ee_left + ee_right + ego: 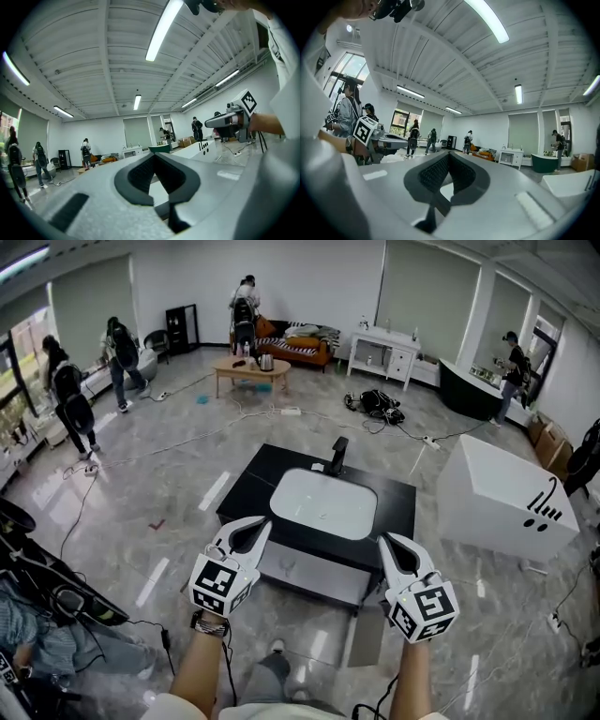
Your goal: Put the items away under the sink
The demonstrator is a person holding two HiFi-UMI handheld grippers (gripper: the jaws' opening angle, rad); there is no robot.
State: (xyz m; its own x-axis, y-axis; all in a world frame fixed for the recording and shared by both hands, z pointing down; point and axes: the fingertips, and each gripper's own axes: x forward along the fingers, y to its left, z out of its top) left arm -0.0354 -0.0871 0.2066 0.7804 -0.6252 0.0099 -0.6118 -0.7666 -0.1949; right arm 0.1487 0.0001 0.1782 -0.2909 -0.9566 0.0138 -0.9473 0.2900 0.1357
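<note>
Your left claw [246, 534] and right claw [399, 555] are both pressed together with nothing pinched in either, and you hold them level, side by side, just in front of you. Between and beyond them stands the black vanity cabinet [248, 486] with its white sink [323, 504] and black faucet [338, 454]. Below the sink a grey panel [309, 579] juts toward you. It may be an open drawer or door, but the steep angle leaves that unsure. No items to stow show on the cabinet, on the floor [178, 474] around it, or in your claws. I judge you have either finished or not yet fetched anything. Further right sits a white bathtub [502, 493], and far off are a coffee table [251, 369] and several people.
</note>
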